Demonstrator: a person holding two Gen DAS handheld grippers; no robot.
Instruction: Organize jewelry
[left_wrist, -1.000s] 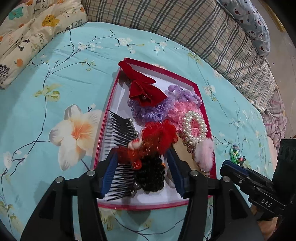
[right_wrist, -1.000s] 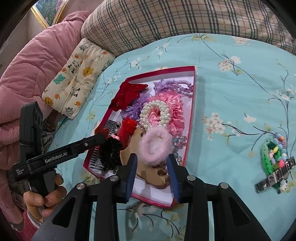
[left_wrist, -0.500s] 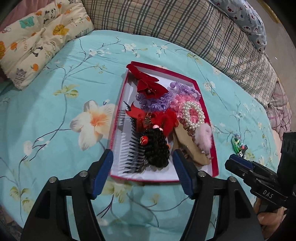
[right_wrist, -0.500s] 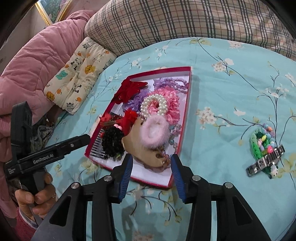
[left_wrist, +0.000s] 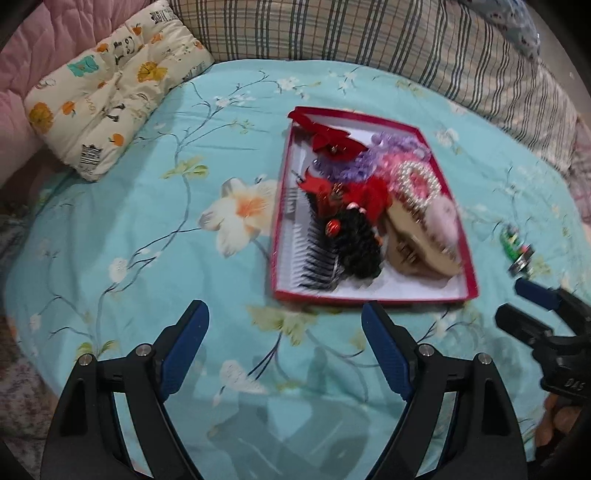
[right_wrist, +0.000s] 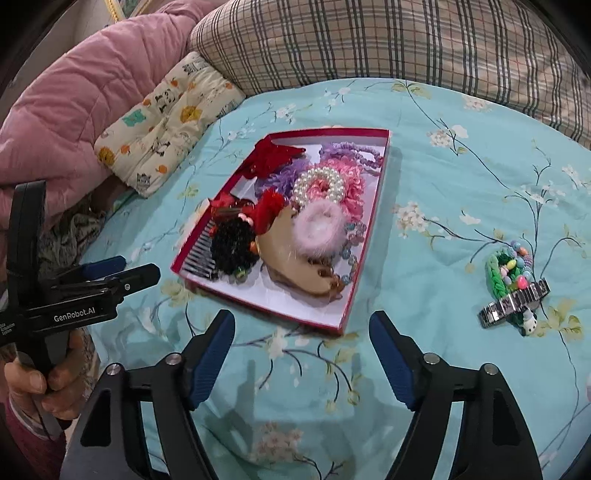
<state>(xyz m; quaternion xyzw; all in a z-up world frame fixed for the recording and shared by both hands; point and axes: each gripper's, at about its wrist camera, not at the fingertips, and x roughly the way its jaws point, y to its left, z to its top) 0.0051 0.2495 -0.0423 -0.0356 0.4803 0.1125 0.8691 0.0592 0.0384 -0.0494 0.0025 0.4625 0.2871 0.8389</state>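
A red-rimmed white tray (left_wrist: 373, 297) (right_wrist: 365, 236) lies on the turquoise floral bedsheet. It holds a black comb with a black hair piece (left_wrist: 354, 243) (right_wrist: 232, 245), red bows (left_wrist: 332, 142), purple and pink scrunchies (right_wrist: 343, 184), a pearl bracelet (right_wrist: 321, 181), a pink fluffy tie (right_wrist: 317, 229) and a tan clip (left_wrist: 410, 243). A small pile of a green braid, beads and a metal watch band (right_wrist: 513, 284) (left_wrist: 517, 247) lies right of the tray. My left gripper (left_wrist: 284, 339) is open and empty, near the tray's front edge. My right gripper (right_wrist: 301, 341) is open and empty too.
A cartoon-print cushion (left_wrist: 107, 99) (right_wrist: 162, 122) lies at the back left. A plaid pillow (left_wrist: 369, 33) (right_wrist: 388, 40) runs along the back. A pink quilt (right_wrist: 74, 88) is piled at the left.
Both grippers have pulled back from the tray toward me. The left gripper let go of the red bow and comb piece, which now lies in the tray. Both grippers stand wider open.
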